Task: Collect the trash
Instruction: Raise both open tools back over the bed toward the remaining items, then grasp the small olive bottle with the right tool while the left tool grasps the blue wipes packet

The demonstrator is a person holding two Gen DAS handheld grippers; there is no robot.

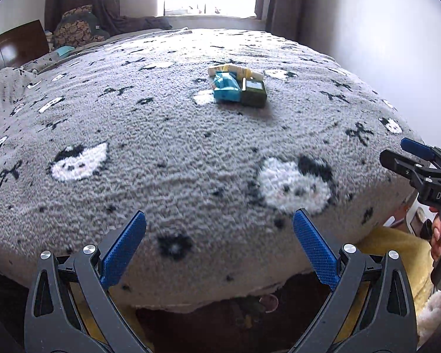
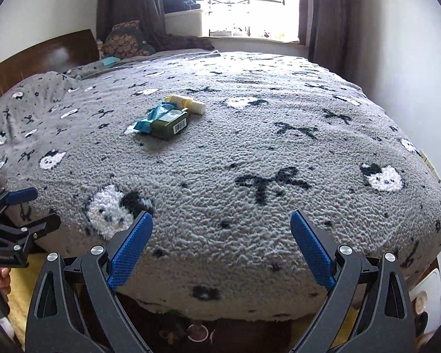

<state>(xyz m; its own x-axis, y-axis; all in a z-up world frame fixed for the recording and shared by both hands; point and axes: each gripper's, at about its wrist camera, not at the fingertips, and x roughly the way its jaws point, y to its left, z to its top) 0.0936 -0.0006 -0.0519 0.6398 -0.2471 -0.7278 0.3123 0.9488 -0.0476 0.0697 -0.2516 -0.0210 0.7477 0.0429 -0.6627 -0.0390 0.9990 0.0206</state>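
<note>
Hovering: both grippers over blanket [image 1: 191,153] near edge
left gripper [image 1: 219,245]: jaws apart, empty
right gripper [image 2: 221,247]: jaws apart, empty
trash [image 1: 239,86]: piled mid-blanket, well apart from both

Bed [image 1: 191,153] fills middle of scene, blanket [image 2: 249,176] spread over whole top. Small heap of trash on blanket, past middle of bed: box [image 2: 169,125] nearest, wrapper [image 2: 157,114] touching its left side, tube [image 2: 188,104] just behind both. Headboard [image 2: 43,58] at left end of bed. Pillow [image 2: 123,41] at far left corner. Window [image 2: 249,0] behind far edge, curtains [image 2: 126,3] on both sides of it. Wall [image 2: 411,58] at right. Both grippers at near edge, left gripper [image 1: 219,229] left of right gripper [image 2: 221,229].
</note>
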